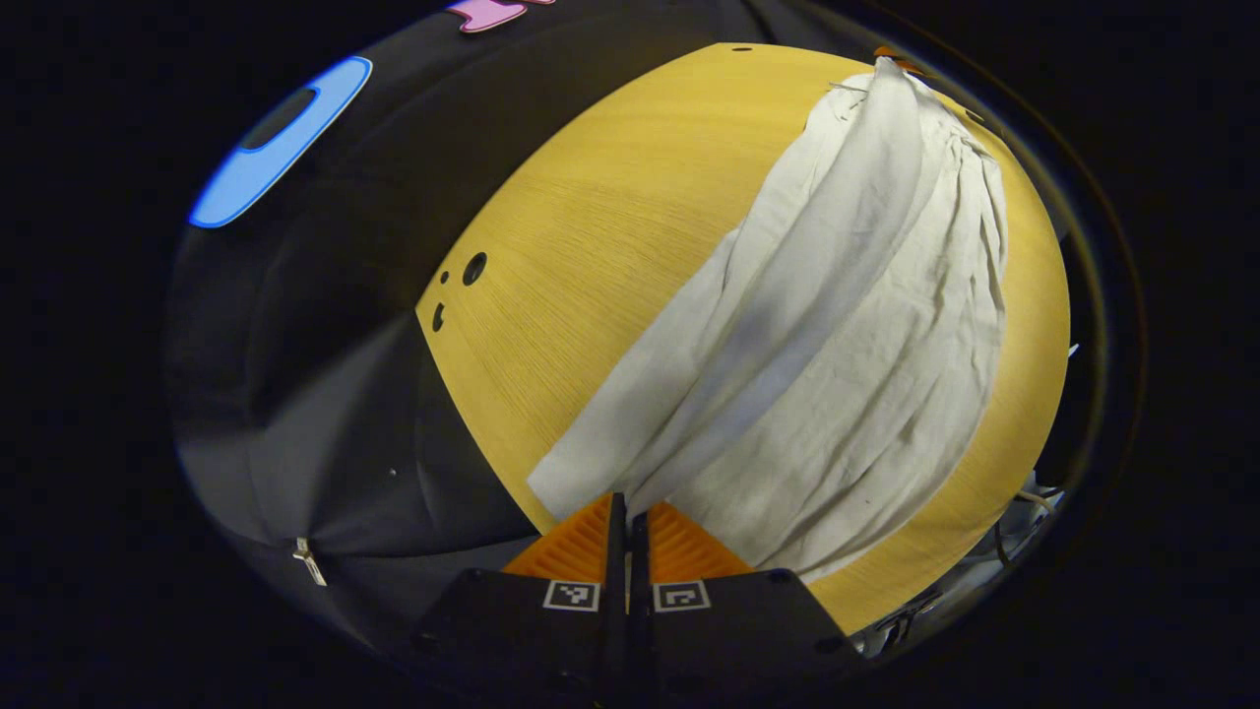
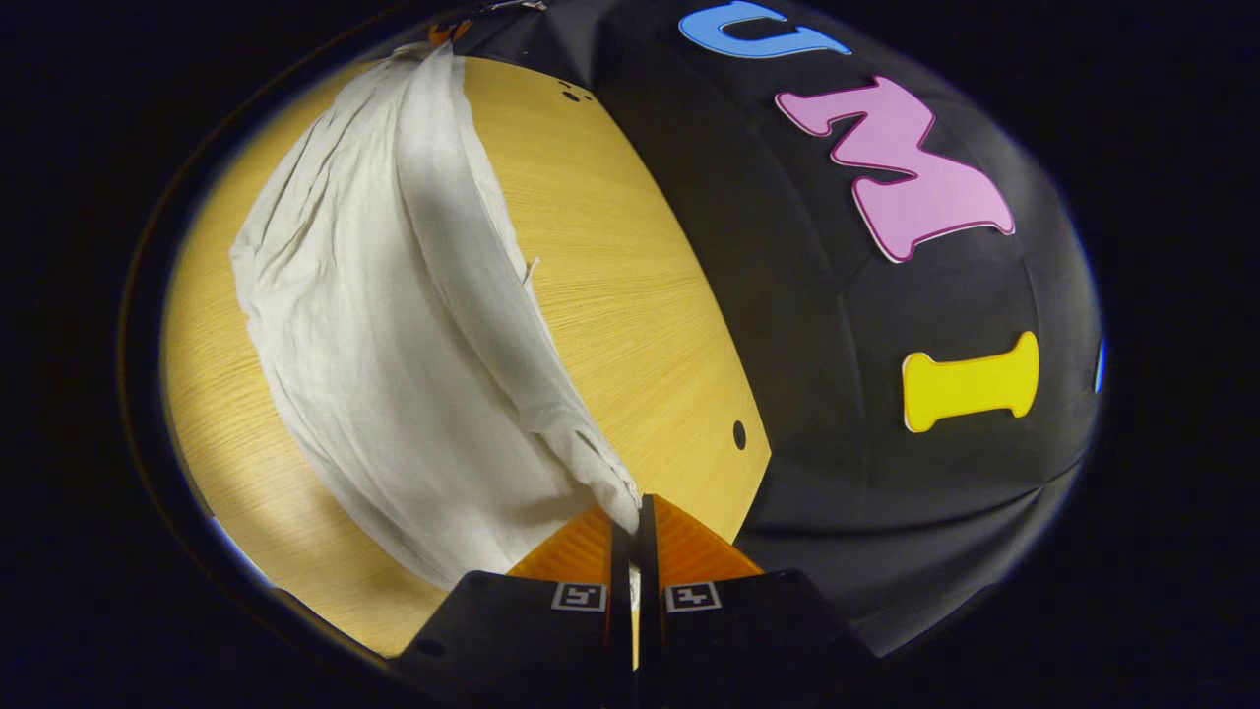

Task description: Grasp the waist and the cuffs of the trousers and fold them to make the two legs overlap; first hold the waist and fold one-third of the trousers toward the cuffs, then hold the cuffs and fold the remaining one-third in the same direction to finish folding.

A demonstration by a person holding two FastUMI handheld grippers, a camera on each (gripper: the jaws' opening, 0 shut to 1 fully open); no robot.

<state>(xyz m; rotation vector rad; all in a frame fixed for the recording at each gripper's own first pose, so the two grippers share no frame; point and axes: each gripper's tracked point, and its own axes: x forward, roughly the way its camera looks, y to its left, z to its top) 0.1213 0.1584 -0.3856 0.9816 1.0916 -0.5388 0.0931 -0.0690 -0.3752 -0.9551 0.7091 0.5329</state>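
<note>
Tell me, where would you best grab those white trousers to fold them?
By the two ends. The trousers stretch in a long band over the wooden table, so each end's edge offers a thin bunch to pinch. The left gripper and right gripper each appear shut on one end, coming from beyond it, along the length.

My left gripper (image 1: 627,507) had its fingers pressed together on the pale, wrinkled cloth trousers (image 1: 837,325); my right gripper (image 2: 635,512) was likewise clamped on the trousers' other end.

One trousers (image 1: 837,325), one table (image 1: 591,226), two hand-held grippers: left hand-held gripper (image 1: 627,507), right hand-held gripper (image 2: 635,512).
</note>
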